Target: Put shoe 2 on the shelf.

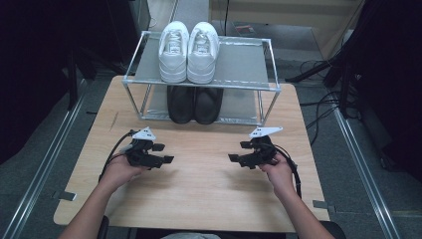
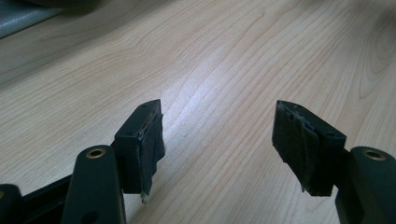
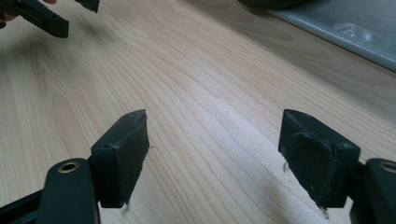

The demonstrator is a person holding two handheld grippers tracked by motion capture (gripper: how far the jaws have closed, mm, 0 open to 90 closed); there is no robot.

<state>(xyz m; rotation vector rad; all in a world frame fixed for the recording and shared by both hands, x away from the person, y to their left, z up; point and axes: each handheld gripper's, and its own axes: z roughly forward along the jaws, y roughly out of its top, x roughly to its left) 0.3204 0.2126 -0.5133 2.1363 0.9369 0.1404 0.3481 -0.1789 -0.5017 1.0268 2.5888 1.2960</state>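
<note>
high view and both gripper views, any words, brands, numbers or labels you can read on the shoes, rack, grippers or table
None can be read.
White shoes: no legible brand or mark.
Black shoes: plain dark, nothing legible.
Rack: bare metal frame and grey shelf, no label.
Left gripper and right gripper: black jaws, no print.
Table: wood grain only.
</note>
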